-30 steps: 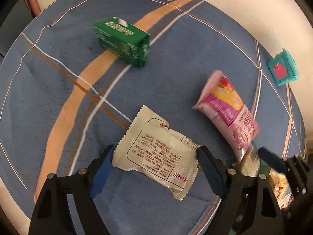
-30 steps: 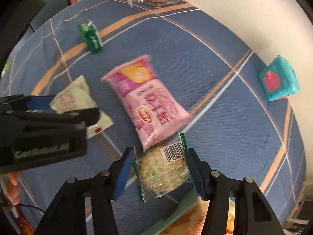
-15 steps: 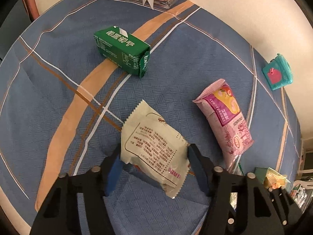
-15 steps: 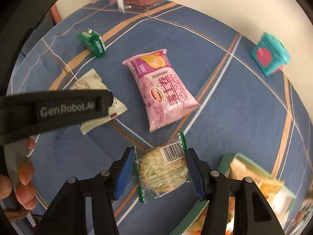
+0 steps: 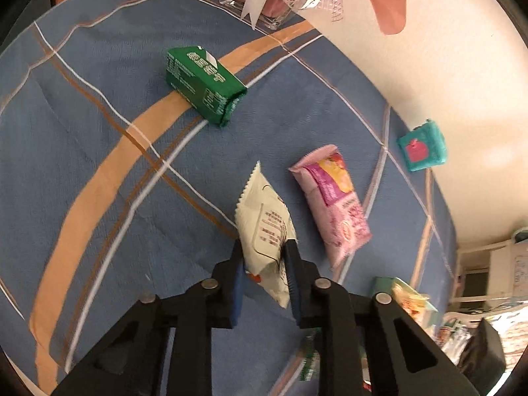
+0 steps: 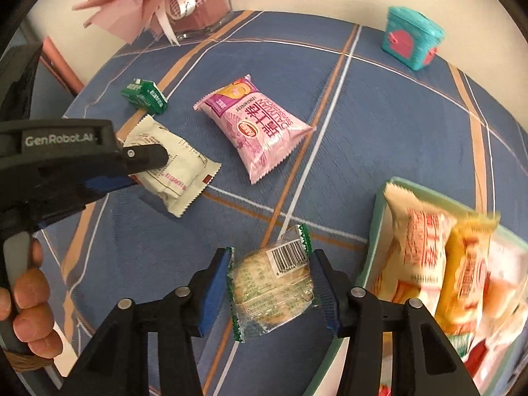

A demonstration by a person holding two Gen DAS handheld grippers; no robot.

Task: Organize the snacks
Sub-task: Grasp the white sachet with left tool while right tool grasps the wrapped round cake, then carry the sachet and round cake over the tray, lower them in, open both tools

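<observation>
Where the left gripper (image 6: 145, 168) shows — white "GenRobot.AI" lettering.

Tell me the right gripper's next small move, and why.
Probably carry the cracker pack rightward over the tray and let go: the right gripper already pinches it, and the tray beside it holds other snacks.

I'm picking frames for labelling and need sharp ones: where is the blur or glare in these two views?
Right wrist view: the snack packets in the green tray at right are motion-smeared; the pink packet is sharp. Left wrist view: the lower right corner is smeared, the wall glares bright, and the green carton is fairly crisp. Both show fisheye bending.
</observation>
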